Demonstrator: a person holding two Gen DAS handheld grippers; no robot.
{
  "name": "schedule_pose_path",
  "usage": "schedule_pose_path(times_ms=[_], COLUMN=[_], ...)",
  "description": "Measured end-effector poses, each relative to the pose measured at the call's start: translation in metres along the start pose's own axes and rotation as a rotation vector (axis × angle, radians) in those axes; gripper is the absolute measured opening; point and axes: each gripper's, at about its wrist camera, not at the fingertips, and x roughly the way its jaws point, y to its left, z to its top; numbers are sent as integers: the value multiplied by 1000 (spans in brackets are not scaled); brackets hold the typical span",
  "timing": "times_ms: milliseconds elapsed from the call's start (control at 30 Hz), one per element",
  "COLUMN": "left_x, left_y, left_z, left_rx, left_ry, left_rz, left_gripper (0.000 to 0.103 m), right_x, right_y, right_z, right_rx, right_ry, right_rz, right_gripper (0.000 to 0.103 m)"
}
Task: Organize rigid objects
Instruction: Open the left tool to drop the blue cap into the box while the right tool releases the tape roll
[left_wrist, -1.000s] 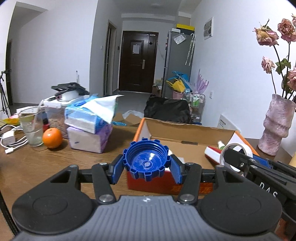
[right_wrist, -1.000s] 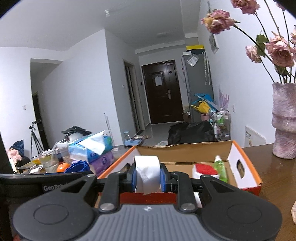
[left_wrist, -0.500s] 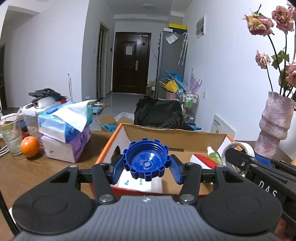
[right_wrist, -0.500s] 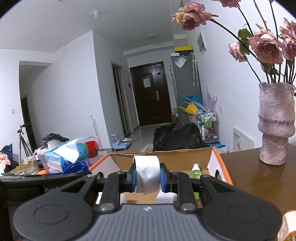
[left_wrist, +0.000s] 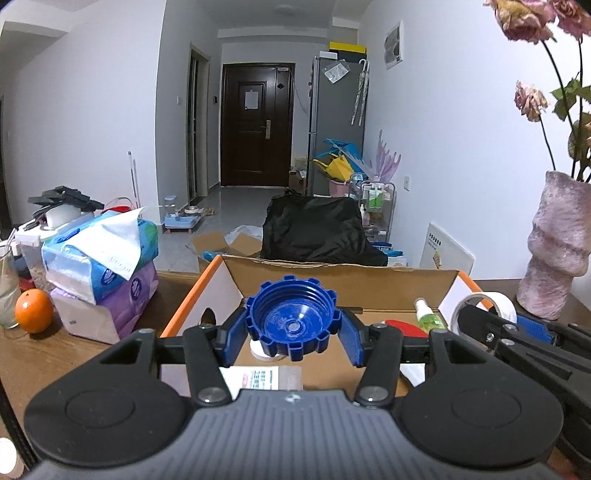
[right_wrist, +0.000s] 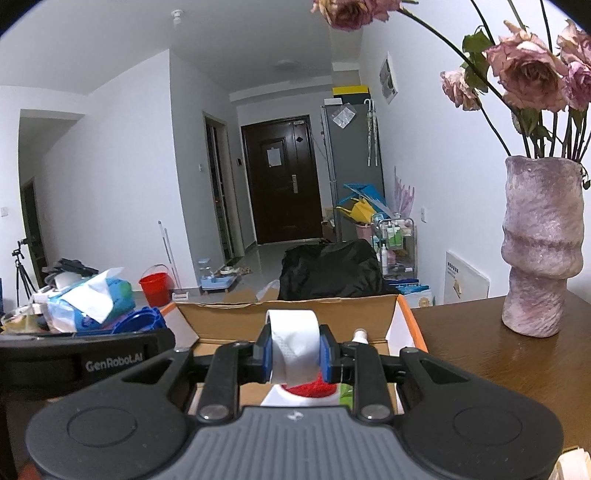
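My left gripper (left_wrist: 291, 328) is shut on a blue ribbed screw cap (left_wrist: 291, 317), its hollow side facing the camera, held over the open cardboard box (left_wrist: 332, 273) with orange edges. My right gripper (right_wrist: 293, 354) is shut on a white roll of tape (right_wrist: 293, 343) and holds it above the same box (right_wrist: 295, 314). The tape roll also shows in the left wrist view (left_wrist: 484, 306). Inside the box lie a small green bottle (left_wrist: 426, 317), a red and white item (right_wrist: 306, 389) and a labelled packet (left_wrist: 258, 376).
Stacked tissue packs (left_wrist: 99, 269), an orange (left_wrist: 33, 315) and a glass (left_wrist: 7, 291) stand left of the box. A pink vase with dried roses (right_wrist: 539, 251) stands on the brown table (right_wrist: 480, 350) to the right.
Both grippers have moved forward and over the box, still holding the cap and the tape. The box now fills the space under the fingers.
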Motion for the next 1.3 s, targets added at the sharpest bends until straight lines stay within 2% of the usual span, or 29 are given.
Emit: schedule_pose_path(times_ms=[467,500,533,567,600,633,667,733,833,900,1300], left_x=[35,36,35,35,34,33,32,32,33,35,34], left_y=[1,1,2,2,3,3,3,5,10,15,25], left_z=[-1,-1,-1,-1,-2,-1,-2,-1,-1,0,2], left_rx=[48,50,51,51,51,51,49,48,43,32,-5], left_ry=[28,33,35,34,27,21,15,18,26,32,42], left_rz=[18,16,16,21,36,55,71,86,115,120,131], left_gripper=[55,56,64,78,85,99,103,103,103,103,103], right_x=[32,33,34,35,35,37,36,34,33,32,28], right_y=[-18,-19,-20,-22,-23,-24,-25,-25,-26,-26,-19], right_z=[-3,-3,-3,-3,-3,-3,-4,-3,-2,-3,-4], right_rx=[19,22,25,32,36,39,43,39,44,40,26], right_ry=[52,53,58,65,72,77,75,63,57,54,49], right_rz=[-63,-65,-64,-66,-69,-72,-78,-94,-100,-101,-110], right_gripper=[23,23,24,28,34,54,73,86,99,102,103])
